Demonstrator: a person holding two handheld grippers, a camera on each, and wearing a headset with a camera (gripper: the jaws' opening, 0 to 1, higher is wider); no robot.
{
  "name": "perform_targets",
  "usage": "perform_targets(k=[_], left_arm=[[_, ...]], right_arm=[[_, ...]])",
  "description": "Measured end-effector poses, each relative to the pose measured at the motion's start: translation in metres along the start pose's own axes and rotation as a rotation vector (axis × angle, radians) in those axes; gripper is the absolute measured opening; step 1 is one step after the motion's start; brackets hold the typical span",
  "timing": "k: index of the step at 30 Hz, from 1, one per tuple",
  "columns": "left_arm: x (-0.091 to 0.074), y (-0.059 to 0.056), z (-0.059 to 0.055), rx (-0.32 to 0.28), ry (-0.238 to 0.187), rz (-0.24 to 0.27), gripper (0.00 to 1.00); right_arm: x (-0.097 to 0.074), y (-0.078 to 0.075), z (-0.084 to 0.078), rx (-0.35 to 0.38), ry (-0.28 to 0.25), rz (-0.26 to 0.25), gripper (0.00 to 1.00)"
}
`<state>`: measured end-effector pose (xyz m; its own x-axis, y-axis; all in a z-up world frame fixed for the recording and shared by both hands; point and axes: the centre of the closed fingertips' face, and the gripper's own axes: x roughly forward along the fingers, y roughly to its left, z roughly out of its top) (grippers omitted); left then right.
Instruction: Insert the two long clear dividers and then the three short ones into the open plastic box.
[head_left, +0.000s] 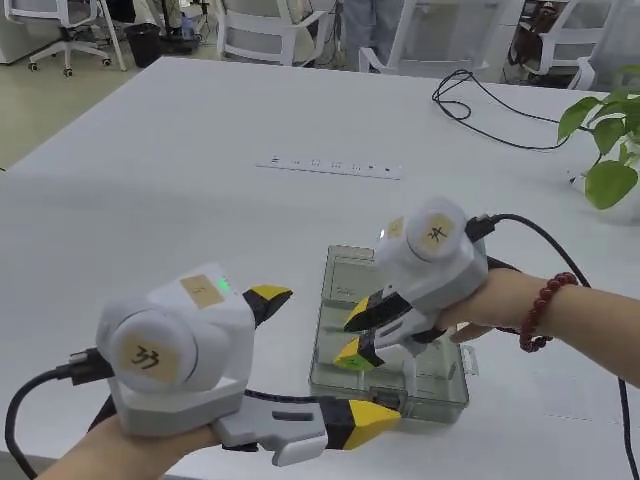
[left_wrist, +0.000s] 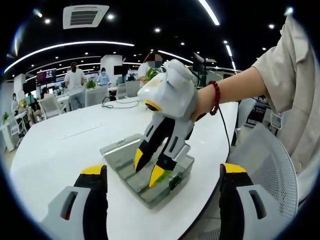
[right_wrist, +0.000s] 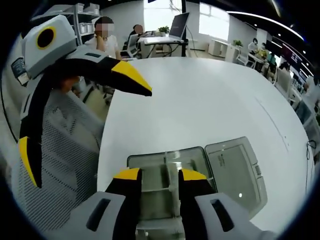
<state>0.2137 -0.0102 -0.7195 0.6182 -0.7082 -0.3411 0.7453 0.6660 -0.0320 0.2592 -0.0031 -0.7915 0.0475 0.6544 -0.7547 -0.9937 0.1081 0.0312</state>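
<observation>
Clear plastic box (head_left: 400, 395) sits open on the white counter (head_left: 150, 180). Right tongs (head_left: 350, 338) dip into it, tips close together; I cannot tell if they grip anything. Left tongs (head_left: 328, 354) hang wide open just beside it.

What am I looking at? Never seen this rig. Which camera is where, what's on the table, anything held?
No robot: a person holds a two-jaw gripper in each hand. The wide picture comes from a headset camera; each round one from a camera riding on a gripper. On the white table lies a clear plastic box, lid open. The left gripper is near it, jaws wide apart, empty. The right gripper reaches into the box, jaws narrow; a clear piece seems to stand between them, but whether it is clamped I cannot tell.
</observation>
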Motion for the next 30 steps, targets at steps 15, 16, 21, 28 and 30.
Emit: perform_targets(k=[15,16,21,28,30], left_arm=[[0.001,0.005,0.000,-0.023,0.006,0.010,0.97],[0.001,0.005,0.000,-0.022,0.008,0.012,0.97],[0.002,0.006,-0.001,-0.036,0.012,0.014,0.97],[0.003,0.006,-0.001,-0.042,0.011,0.016,0.96],[0.004,0.006,-0.001,-0.041,0.017,0.016,0.96]], right_arm=[[-0.044,-0.003,-0.022,0.019,-0.024,-0.039,0.44],[-0.046,-0.004,-0.024,0.020,-0.022,-0.041,0.45],[-0.061,-0.009,-0.039,0.047,-0.020,-0.060,0.46],[-0.075,-0.015,-0.063,0.077,-0.008,-0.078,0.48],[-0.079,-0.016,-0.070,0.087,-0.003,-0.082,0.48]])
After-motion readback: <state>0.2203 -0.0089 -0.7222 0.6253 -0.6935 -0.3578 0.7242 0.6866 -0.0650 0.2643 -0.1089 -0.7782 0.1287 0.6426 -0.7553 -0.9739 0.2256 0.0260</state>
